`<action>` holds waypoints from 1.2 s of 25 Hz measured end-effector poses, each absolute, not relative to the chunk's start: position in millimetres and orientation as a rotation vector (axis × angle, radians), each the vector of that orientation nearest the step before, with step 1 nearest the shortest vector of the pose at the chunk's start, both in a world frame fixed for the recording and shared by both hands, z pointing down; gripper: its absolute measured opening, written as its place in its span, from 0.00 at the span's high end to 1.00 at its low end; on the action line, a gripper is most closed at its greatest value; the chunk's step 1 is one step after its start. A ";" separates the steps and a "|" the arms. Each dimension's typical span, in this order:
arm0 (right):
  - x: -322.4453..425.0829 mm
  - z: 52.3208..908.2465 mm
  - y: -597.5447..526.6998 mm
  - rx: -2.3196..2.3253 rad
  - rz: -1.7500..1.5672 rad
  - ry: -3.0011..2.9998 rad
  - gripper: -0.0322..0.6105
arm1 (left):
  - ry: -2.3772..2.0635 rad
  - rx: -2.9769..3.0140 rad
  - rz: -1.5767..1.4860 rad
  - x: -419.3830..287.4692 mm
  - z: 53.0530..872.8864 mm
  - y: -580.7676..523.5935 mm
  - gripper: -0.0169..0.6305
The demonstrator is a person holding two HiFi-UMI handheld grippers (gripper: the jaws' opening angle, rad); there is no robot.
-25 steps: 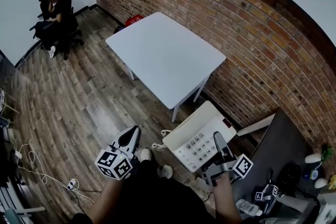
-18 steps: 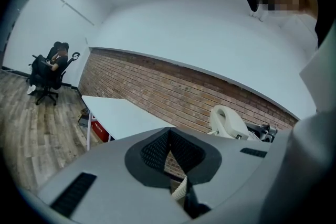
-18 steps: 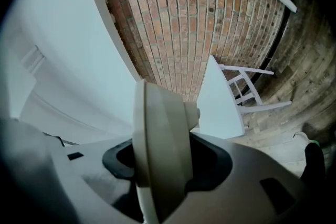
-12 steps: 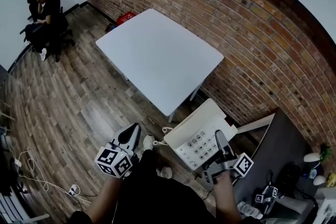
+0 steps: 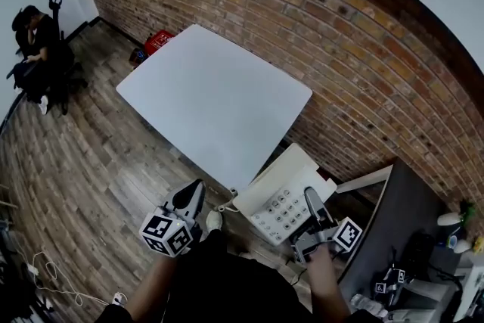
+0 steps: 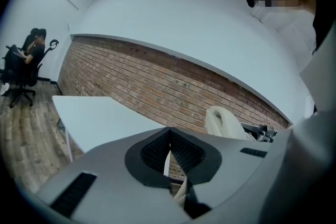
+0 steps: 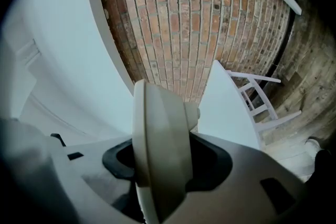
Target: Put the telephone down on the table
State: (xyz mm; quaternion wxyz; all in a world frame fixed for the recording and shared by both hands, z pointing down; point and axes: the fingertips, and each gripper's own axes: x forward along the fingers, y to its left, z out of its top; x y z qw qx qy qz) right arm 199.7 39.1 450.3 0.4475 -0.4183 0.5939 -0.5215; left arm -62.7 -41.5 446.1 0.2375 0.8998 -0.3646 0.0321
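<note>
Facing keypad-up, telephone (image 5: pixel 281 197) in right gripper (image 5: pixel 311 202)

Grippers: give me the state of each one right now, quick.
Left gripper: closed, nothing clearly held.
Right gripper: closed on the telephone, which is not yet on the table.
</note>
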 end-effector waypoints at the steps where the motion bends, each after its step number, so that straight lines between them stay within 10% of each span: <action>1: 199.1 449.9 30.8 -1.040 -1.284 1.469 0.60 | -0.982 2.474 0.092 -61.6 445.7 -52.0 0.95; 30: 157.1 501.7 -150.0 -0.980 -1.455 1.705 0.60 | -0.939 2.432 0.160 -78.2 485.4 -201.3 0.95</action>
